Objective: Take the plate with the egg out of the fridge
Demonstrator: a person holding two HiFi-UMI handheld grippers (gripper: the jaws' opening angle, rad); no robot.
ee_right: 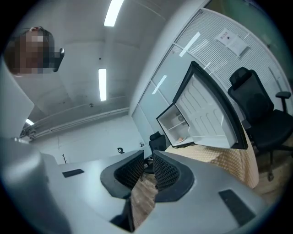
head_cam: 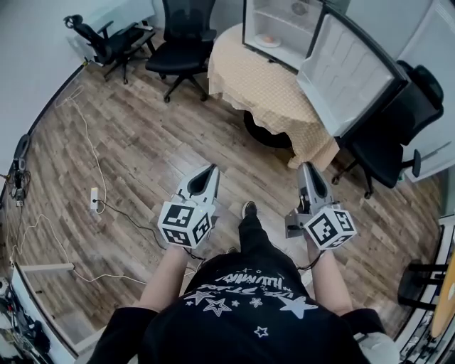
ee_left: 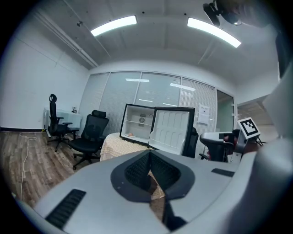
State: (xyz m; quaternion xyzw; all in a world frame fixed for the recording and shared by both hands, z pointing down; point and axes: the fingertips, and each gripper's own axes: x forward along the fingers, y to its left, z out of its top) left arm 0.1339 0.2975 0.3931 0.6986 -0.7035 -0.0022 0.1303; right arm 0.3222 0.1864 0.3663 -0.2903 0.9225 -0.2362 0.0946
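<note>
A small white fridge (head_cam: 279, 15) stands open on a table with a beige cloth (head_cam: 266, 89), its door (head_cam: 348, 71) swung out to the right. On the fridge's lower shelf lies the plate with the egg (head_cam: 269, 41), also seen far off as the plate (ee_left: 130, 135) and the plate (ee_right: 181, 139). My left gripper (head_cam: 211, 170) is held at waist height well short of the table, jaws shut and empty (ee_left: 149, 157). My right gripper (head_cam: 306, 168) is level with it, rolled to one side. Its pads stand a narrow slit apart, nothing between them (ee_right: 149, 160).
Two black office chairs (head_cam: 186, 35) (head_cam: 114, 39) stand left of the table, and another chair (head_cam: 391, 142) stands behind the fridge door. A power strip (head_cam: 94, 199) with trailing cables lies on the wood floor at the left. My feet are about a step from the table.
</note>
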